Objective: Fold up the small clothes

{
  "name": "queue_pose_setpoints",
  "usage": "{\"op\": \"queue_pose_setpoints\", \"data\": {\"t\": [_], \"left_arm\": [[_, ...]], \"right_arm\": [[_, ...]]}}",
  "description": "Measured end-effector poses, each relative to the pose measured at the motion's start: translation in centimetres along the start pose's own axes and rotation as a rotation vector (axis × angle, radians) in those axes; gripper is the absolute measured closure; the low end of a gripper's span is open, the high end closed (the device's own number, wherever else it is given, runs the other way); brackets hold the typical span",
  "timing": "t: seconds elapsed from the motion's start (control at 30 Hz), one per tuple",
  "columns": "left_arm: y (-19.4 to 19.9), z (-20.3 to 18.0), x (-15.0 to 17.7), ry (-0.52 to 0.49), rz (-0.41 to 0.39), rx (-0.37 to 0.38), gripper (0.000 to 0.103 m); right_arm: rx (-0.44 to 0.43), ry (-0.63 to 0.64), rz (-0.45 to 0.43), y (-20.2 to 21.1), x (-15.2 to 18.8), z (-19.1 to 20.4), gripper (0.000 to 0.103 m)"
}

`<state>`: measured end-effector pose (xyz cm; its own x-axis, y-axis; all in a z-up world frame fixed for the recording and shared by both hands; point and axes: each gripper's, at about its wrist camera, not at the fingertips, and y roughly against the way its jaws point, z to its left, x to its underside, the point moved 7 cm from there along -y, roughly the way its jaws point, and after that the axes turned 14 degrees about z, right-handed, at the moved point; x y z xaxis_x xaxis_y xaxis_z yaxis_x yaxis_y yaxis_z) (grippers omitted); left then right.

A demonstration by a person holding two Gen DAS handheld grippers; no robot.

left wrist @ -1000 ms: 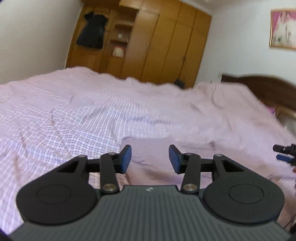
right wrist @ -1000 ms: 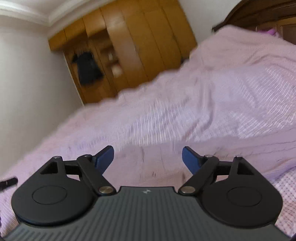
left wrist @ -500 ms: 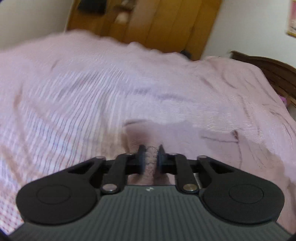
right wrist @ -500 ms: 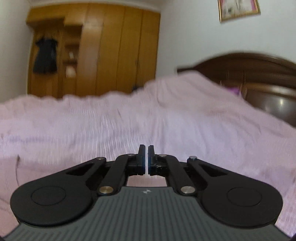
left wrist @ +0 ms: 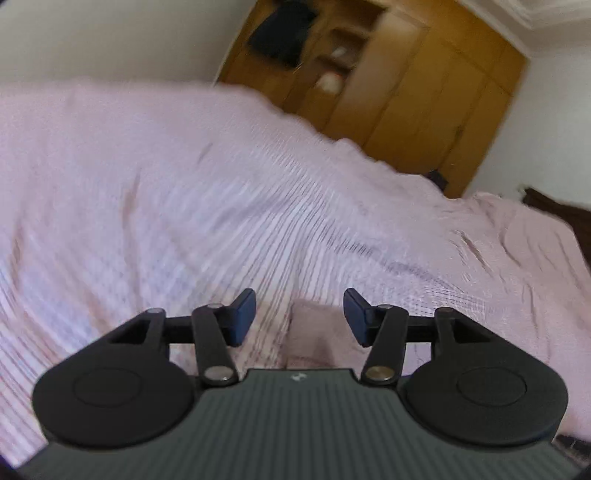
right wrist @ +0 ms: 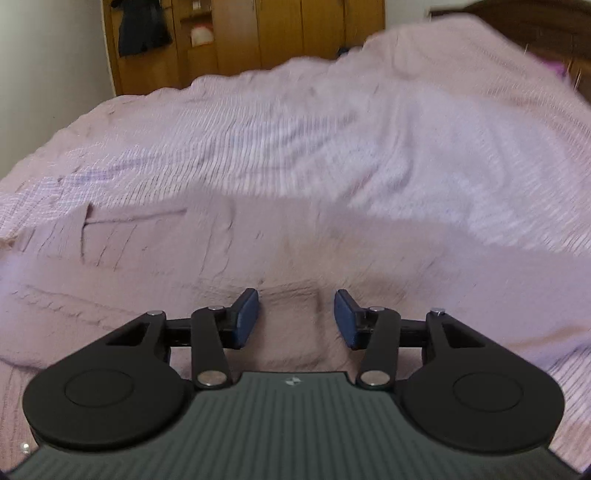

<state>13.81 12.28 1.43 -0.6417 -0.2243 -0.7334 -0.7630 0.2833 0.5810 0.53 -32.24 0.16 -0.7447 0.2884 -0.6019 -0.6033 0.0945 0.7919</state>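
Observation:
A dusty-pink knitted garment (right wrist: 229, 251) lies flat on the pink checked bedspread (right wrist: 332, 122), filling the lower half of the right wrist view. My right gripper (right wrist: 295, 319) is open and empty just above its near part. In the left wrist view only a corner of the garment (left wrist: 314, 332) shows, under my left gripper (left wrist: 299, 319), which is open and empty. Both views are blurred by motion.
The bedspread (left wrist: 166, 192) covers the whole bed. A wooden wardrobe (left wrist: 406, 92) with a dark garment (left wrist: 280, 33) hanging on it stands behind the bed. A dark wooden headboard (right wrist: 517, 22) is at the far right.
Half a second ago both grippers were shut, the left one pinching the pink garment. Now both are open and the garment lies on the bed. Both cameras have swung.

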Motion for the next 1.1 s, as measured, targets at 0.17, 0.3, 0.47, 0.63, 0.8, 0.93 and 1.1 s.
{"op": "queue_pose_setpoints", "data": {"t": [0.17,0.3,0.47,0.63,0.8,0.93,1.1], "left_arm": [[6.0,-3.3,1.0,-0.189,-0.031,0.093,0.059],[7.4,-2.1,4.6,-0.180,0.145,0.053,0.073],[5.8,-1.4,9.5,-0.351,0.289,-0.099,0.087],[7.2,-2.4,7.0,-0.257,0.250,-0.043,0.088],[10.5,-6.0,5.4,-0.252,0.156,0.125,0.088],[10.8,-10.5,6.2,-0.330,0.108,0.174,0.088],[10.5,-17.3,8.6,-0.454,0.101,0.276,0.088]], "right_arm": [[-0.040,-0.067,-0.076,1.0,0.0,-0.9,0.078],[0.055,0.053,-0.194,2.2,-0.7,0.7,0.056],[0.112,0.155,-0.044,-0.5,0.4,2.7,0.046],[0.189,0.074,-0.053,-0.3,0.2,1.7,0.021],[0.103,-0.092,-0.113,2.2,-0.5,-2.4,0.020],[0.118,-0.185,-0.126,4.2,-0.3,-7.1,0.021],[0.150,-0.247,-0.157,6.8,1.1,-12.7,0.021]]}}
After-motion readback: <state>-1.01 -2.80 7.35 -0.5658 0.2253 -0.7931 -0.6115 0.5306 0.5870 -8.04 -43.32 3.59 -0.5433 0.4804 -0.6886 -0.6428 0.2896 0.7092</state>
